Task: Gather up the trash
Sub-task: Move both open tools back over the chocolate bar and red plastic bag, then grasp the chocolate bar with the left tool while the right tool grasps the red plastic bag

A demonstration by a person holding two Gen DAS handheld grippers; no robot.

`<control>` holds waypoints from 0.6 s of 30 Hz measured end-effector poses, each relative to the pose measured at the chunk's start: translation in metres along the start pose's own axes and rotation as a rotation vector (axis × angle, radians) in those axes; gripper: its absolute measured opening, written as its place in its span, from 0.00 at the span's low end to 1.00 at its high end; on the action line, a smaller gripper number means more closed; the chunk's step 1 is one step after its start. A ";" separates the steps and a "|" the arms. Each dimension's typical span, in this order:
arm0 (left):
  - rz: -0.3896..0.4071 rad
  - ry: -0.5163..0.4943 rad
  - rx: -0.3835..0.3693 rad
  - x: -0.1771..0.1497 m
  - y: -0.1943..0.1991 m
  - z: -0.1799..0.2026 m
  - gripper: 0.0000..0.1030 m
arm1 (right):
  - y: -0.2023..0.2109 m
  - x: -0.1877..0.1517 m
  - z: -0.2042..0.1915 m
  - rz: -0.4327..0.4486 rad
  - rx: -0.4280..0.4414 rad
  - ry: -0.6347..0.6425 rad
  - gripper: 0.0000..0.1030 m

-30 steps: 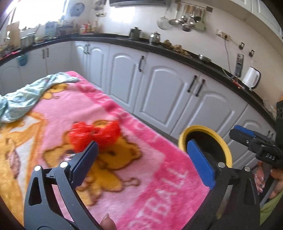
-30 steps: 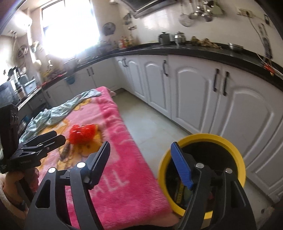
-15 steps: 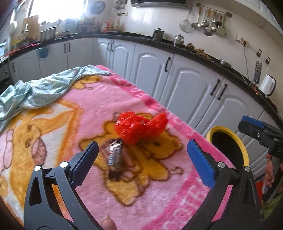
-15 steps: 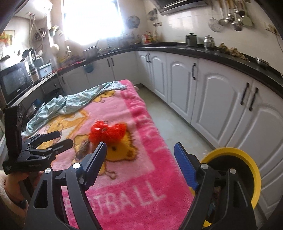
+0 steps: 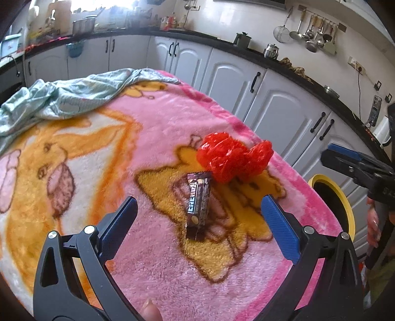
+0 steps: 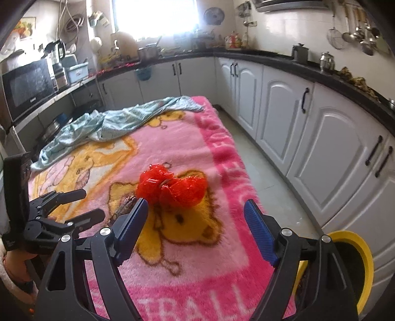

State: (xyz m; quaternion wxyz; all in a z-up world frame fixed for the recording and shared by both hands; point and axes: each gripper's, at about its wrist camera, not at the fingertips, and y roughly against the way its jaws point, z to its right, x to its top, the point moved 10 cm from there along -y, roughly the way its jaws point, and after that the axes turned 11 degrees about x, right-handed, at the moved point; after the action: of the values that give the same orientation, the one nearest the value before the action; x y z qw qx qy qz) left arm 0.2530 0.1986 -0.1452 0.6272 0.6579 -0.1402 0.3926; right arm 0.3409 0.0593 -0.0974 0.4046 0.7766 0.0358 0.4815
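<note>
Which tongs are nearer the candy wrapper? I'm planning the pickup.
Left. The left tongs are open around the candy wrapper; the right tongs are open near the red bag.

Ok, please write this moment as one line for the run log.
left gripper: open, over wrapper | right gripper: open, before red bag | bin: beside blanket

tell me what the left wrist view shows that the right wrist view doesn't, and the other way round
Only the left wrist view shows the brown snack wrapper in full, lying flat between the open left gripper fingers; in the right view only a sliver peeks out behind a finger. Only the right wrist view shows the microwave and the window. Both show the red plastic bag on the pink blanket, the teal cloth, the yellow-rimmed bin and the open right gripper.
</note>
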 end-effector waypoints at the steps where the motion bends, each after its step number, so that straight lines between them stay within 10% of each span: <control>1: -0.003 -0.001 -0.002 -0.001 -0.002 0.000 0.87 | -0.008 0.000 0.000 -0.012 0.008 0.002 0.75; 18: -0.101 0.007 -0.066 -0.010 -0.047 0.014 0.45 | -0.111 0.001 -0.002 -0.181 0.179 -0.058 0.67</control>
State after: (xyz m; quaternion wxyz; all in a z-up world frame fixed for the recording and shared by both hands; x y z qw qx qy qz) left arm 0.2831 0.1910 -0.1840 0.6681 0.6418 -0.1172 0.3579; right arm 0.3768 0.1349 -0.1695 0.3762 0.8169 0.1368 0.4153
